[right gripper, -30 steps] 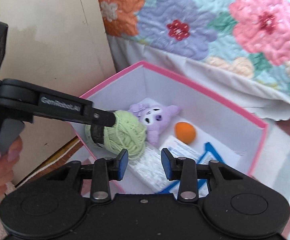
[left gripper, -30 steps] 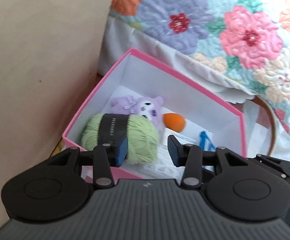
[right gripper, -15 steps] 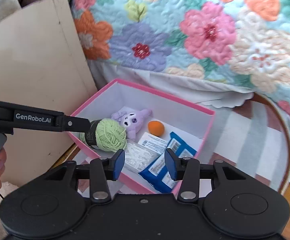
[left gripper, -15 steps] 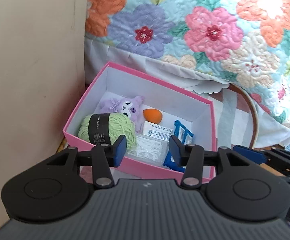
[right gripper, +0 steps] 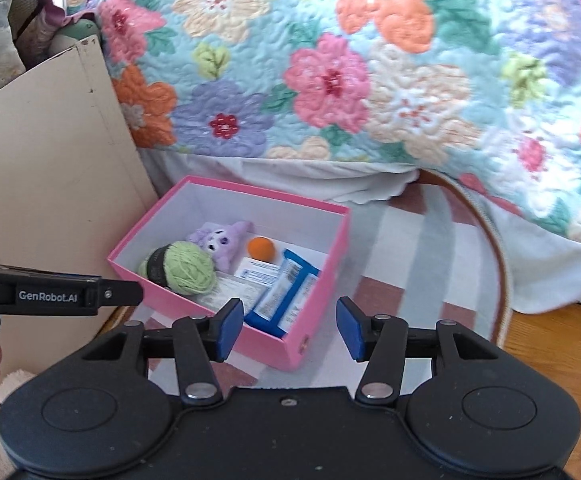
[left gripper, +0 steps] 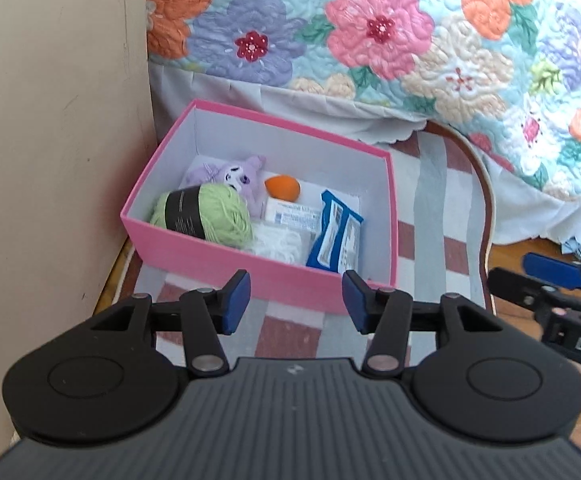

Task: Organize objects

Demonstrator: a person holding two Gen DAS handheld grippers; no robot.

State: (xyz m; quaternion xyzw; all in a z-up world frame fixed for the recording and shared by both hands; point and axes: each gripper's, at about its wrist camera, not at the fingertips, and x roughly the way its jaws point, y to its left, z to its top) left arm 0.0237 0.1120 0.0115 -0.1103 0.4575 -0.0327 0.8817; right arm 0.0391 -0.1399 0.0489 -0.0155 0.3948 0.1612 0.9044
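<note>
Opening both empty jaws, my left hand-held gripper (left gripper: pixel 296 298) and right hand-held gripper (right gripper: pixel 286 328) hang near the pink box (left gripper: pixel 250 266) holding yarn (left gripper: pixel 220 216); I'd clear its rim squarely.

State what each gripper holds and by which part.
Nothing is held. The left gripper and right gripper are both empty, jaws opening, above the pink box.
</note>
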